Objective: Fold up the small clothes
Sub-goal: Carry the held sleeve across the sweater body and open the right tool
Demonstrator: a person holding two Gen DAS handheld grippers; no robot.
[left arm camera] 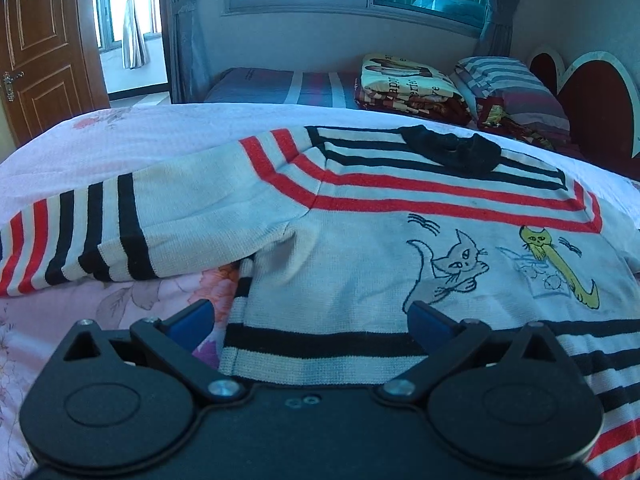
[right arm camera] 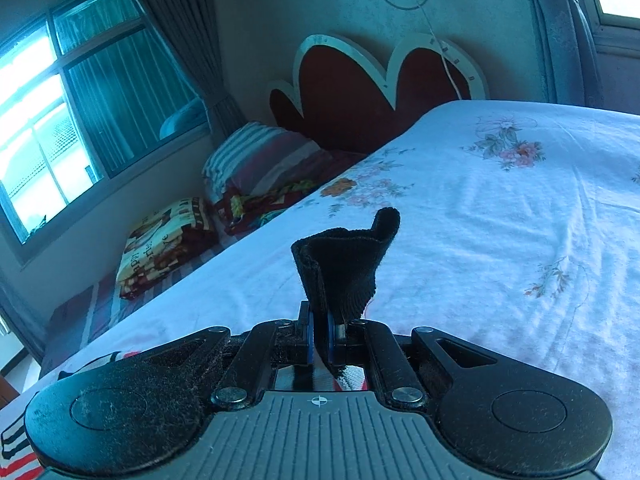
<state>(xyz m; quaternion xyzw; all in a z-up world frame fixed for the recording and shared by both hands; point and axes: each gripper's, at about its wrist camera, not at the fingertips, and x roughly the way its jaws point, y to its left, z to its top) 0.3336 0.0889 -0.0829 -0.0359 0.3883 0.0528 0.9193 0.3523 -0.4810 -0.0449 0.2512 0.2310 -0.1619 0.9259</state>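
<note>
A small white knitted sweater (left arm camera: 360, 248) with red and black stripes and cat drawings lies spread on the floral bed sheet (left arm camera: 120, 136). Its black collar (left arm camera: 452, 150) lies at the far side and one sleeve (left arm camera: 100, 232) reaches left. My left gripper (left arm camera: 310, 320) is open, low over the sweater's striped hem, its blue pads (left arm camera: 192, 320) on either side of the hem's left corner. My right gripper (right arm camera: 320, 332) is shut on a black ribbed part of the sweater (right arm camera: 344, 264), which stands up between the fingers. Striped fabric (right arm camera: 16, 452) shows at the lower left.
A folded printed blanket (left arm camera: 408, 80) and a striped pillow (left arm camera: 508, 80) lie on a lower bed beyond the sheet. A scalloped red headboard (right arm camera: 360, 92) stands at the wall. A wooden door (left arm camera: 36, 48) is at the left, windows with curtains behind.
</note>
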